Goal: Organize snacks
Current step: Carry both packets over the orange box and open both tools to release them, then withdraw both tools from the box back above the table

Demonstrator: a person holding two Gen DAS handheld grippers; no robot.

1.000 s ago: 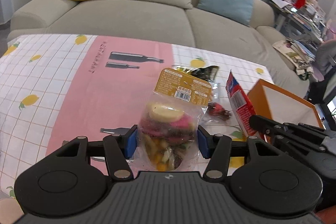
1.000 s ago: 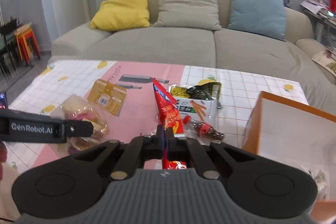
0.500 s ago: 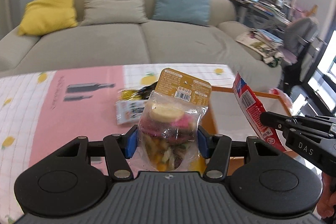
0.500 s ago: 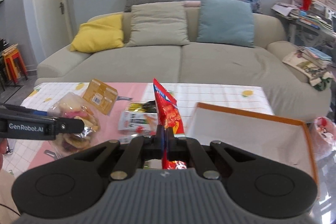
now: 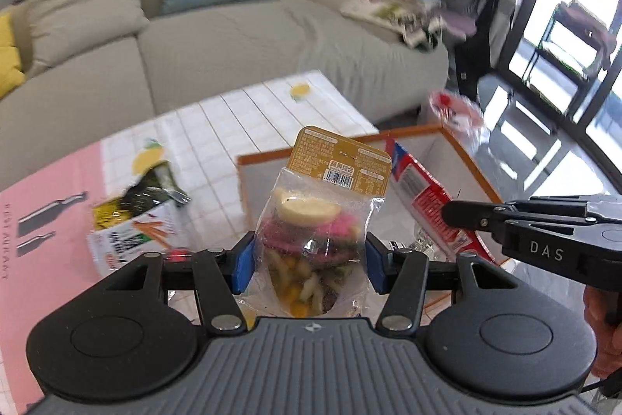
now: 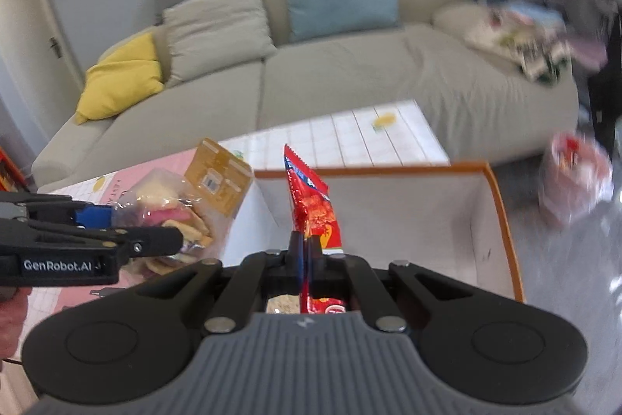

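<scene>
Honestly the risk here was a drop short of the orange-rimmed box (image 6: 501,205). The left gripper (image 5: 309,261) had its blue pads squeezing a soft, crinkly clear bag of mixed snacks (image 5: 315,240) just over the box's near-left corner, so it could've slid out. The right gripper (image 6: 307,251) had its jaws pressed together on a thin, glossy red packet (image 6: 313,205), above the box's inside.

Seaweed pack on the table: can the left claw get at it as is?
Probably not. The left claw is shut on the clear snack bag, so its jaws are full. The seaweed pack lies uncovered on the table to its left, so nothing else seems to block it.
</scene>
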